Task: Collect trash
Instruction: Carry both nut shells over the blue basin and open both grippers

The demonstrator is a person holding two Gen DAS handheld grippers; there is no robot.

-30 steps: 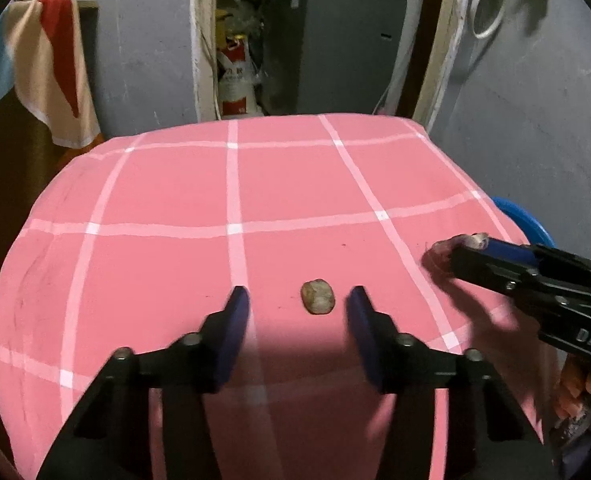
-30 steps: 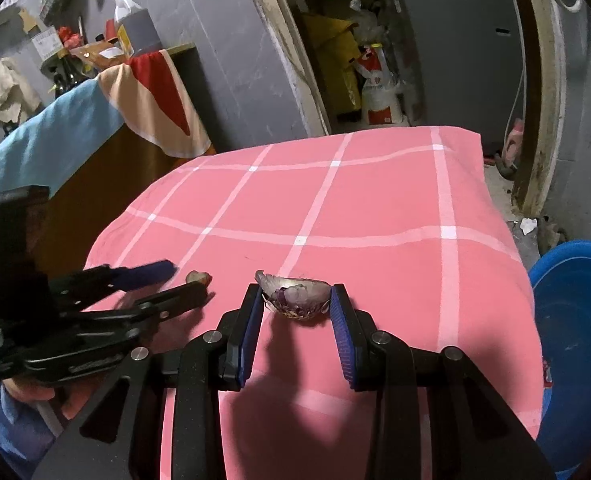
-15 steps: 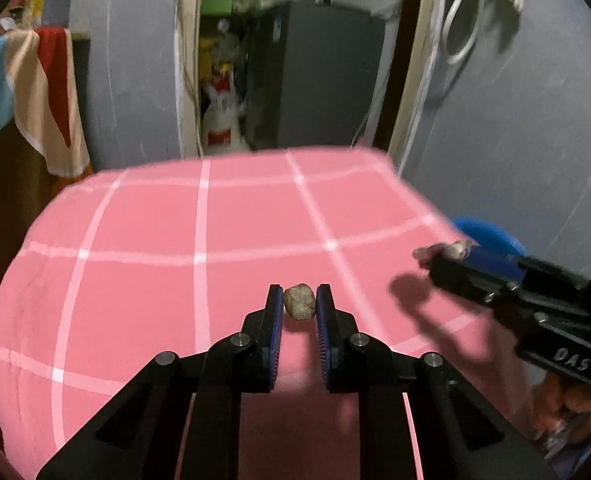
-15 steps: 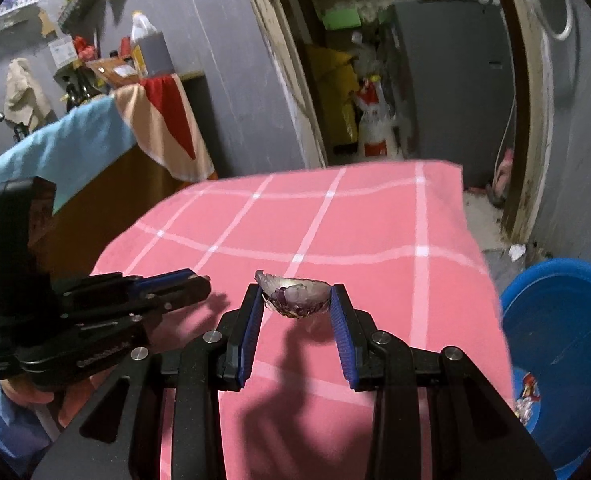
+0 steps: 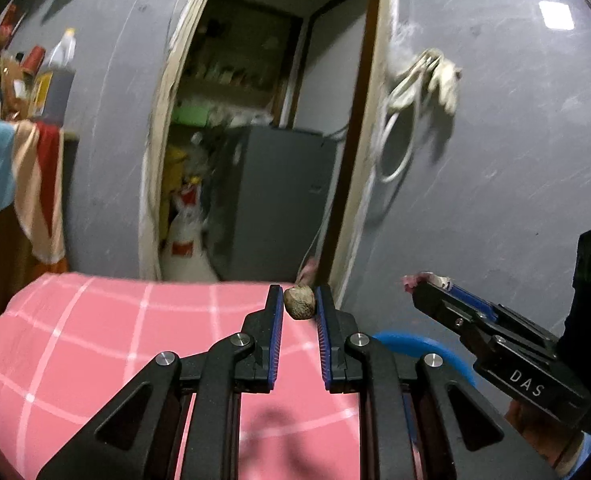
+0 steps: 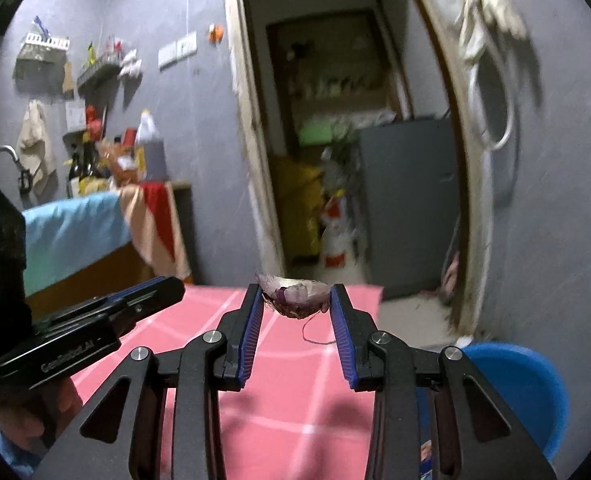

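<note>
Left gripper (image 5: pixel 299 306) pinches a small brown nut-like lump (image 5: pixel 299 303); right gripper (image 6: pixel 296 300) pinches a papery purple onion peel (image 6: pixel 295 298); either may slip short of the round blue plastic bin (image 6: pixel 531 392).

A pink tablecloth (image 5: pixel 95 344) with white grid lines covers the table, with only shadows showing on it.

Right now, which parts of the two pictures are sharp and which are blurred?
Left wrist view: the left claw and its small brown lump are sharp, while the doorway and grey cabinet are smeared. Right wrist view: the right claw and the onion peel are crisp; the hanging cord is blurred.
</note>
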